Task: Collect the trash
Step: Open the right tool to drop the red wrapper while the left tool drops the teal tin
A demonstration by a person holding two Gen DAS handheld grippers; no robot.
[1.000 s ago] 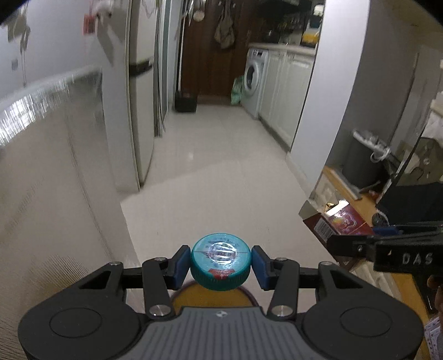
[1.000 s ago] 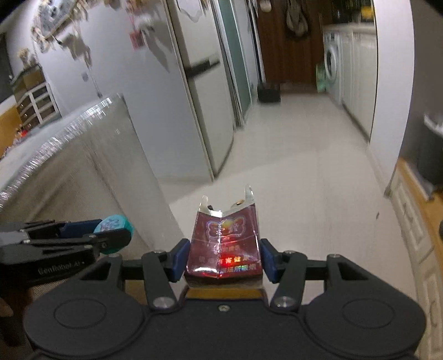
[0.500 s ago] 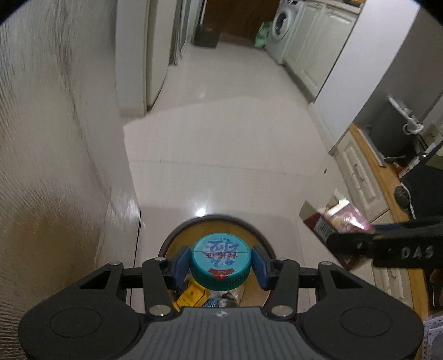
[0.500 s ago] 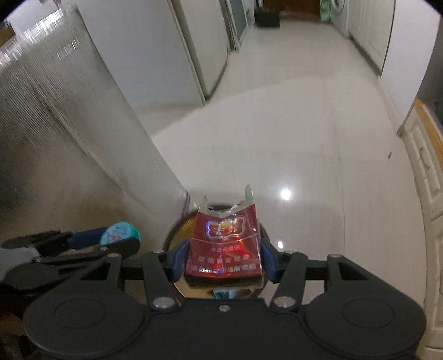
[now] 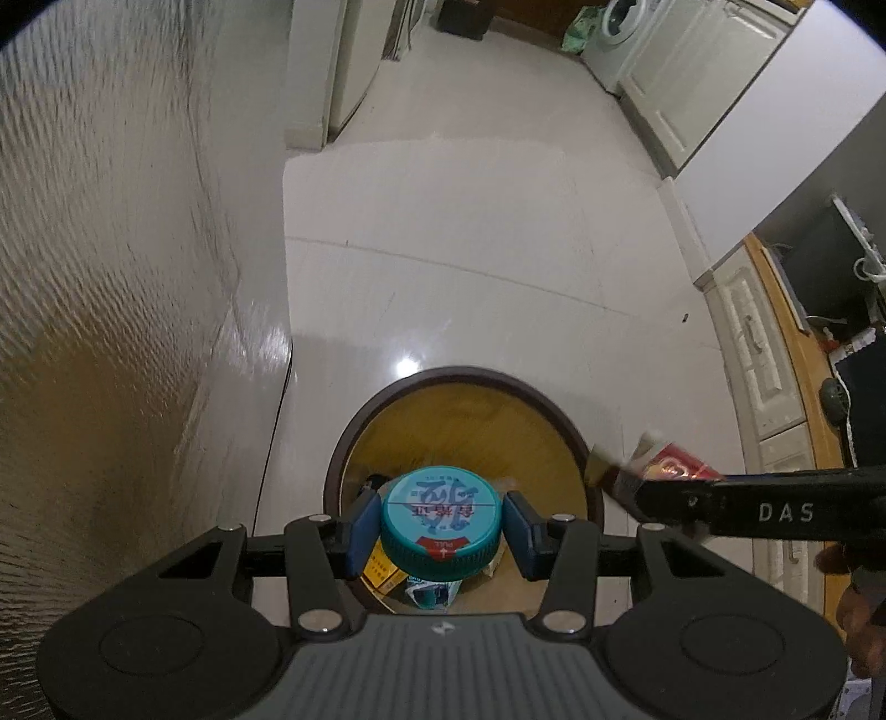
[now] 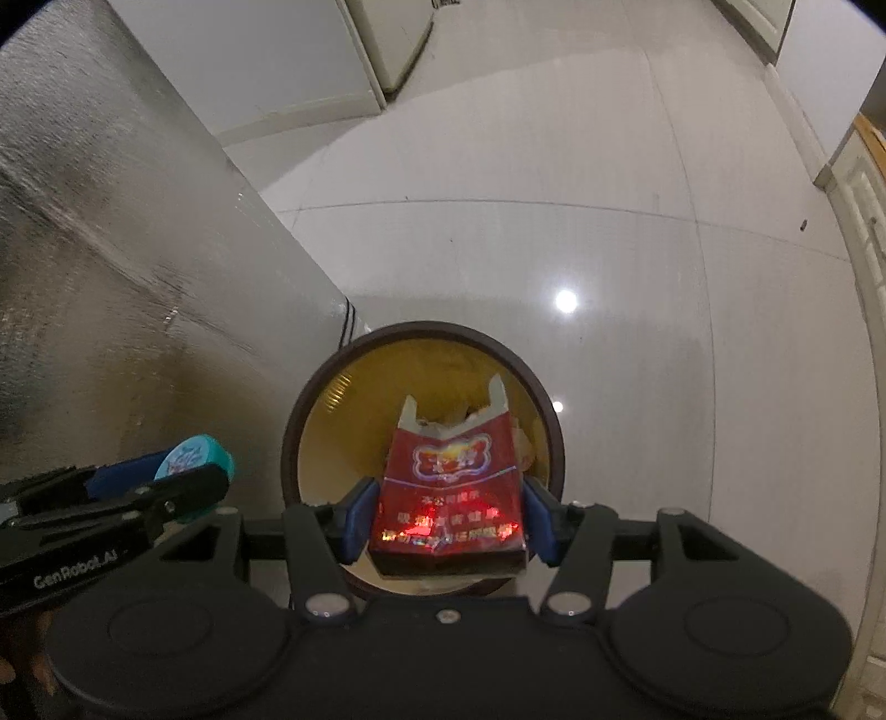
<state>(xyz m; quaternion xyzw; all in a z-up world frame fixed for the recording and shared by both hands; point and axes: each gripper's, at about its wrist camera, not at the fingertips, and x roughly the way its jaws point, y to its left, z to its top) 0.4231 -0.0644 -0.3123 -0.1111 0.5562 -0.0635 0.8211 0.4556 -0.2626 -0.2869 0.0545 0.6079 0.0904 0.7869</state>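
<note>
1. The left wrist view shows the inside of the round bin [image 5: 576, 443] down to its bottom, where a yellow packet [image 5: 382, 567] and a crumpled wrapper [image 5: 429, 592] lie; it also shows a washing machine [image 5: 614, 39] far down the tiled floor [image 5: 470, 249], and white cabinets [image 5: 764, 360] at the right edge.
2. The right wrist view shows the bin [image 6: 310, 404] standing close against a silver textured panel [image 6: 111, 249]; its contents are mostly hidden behind the held pack.
3. The left gripper [image 5: 441, 526] points steeply down over the bin's mouth; its blue pads are clamped on the sides of a teal bottle cap [image 5: 441, 515], printed face up.
4. The right gripper [image 6: 446, 520] also tilts steeply down over the bin; its pads grip a torn red cigarette pack [image 6: 451, 487] by its sides, open end away from the camera.
5. Each view catches the other gripper from the side: the left gripper [image 6: 166, 487] with the cap [image 6: 191, 459], the right gripper [image 5: 692, 501] with the pack [image 5: 664, 465].
</note>
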